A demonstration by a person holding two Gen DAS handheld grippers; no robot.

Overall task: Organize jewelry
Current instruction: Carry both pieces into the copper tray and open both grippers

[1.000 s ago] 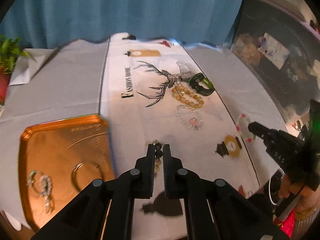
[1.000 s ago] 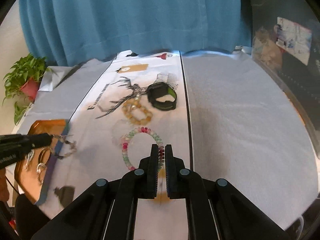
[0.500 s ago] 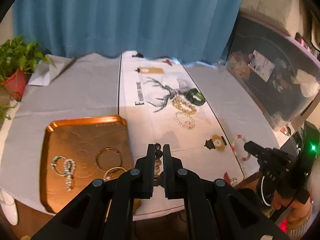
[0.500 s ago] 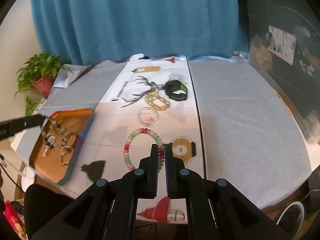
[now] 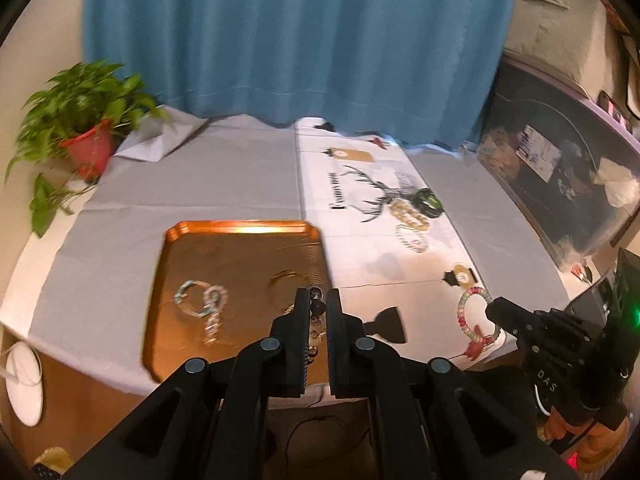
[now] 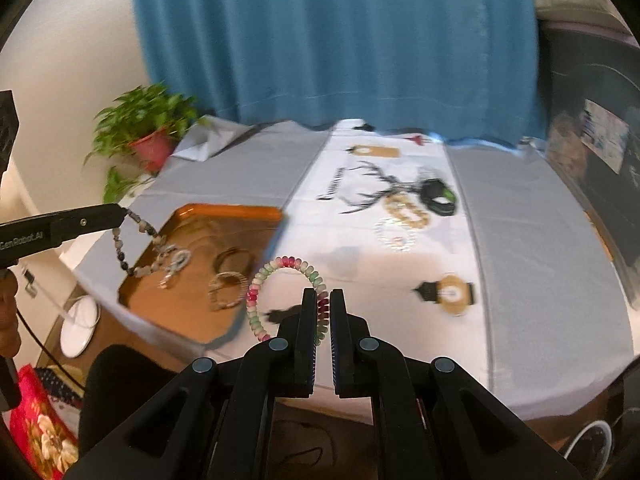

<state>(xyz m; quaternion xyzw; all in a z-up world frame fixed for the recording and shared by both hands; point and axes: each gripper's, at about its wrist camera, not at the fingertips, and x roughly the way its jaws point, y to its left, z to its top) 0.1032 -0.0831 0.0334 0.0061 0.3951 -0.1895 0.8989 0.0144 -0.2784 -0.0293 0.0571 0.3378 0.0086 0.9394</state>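
Blue curtain (image 5: 304, 48) backs the grey-clothed table (image 5: 192, 184); left tool (image 5: 318, 300) pinches a dark bead string (image 6: 132, 240), right tool (image 6: 324, 300) a pastel bracelet (image 6: 280, 268).

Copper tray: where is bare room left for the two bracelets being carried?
On the copper tray, the far half toward the blue curtain is bare. The near half is crowded: a beaded bracelet near-left, bangles near-right.

Readable: "GenRobot.AI" in white on the side of the left tool (image 6: 120, 216); "DAS" in white on the body of the right tool (image 5: 493, 312). Lettering on the bench runner (image 5: 344, 256) too blurred.
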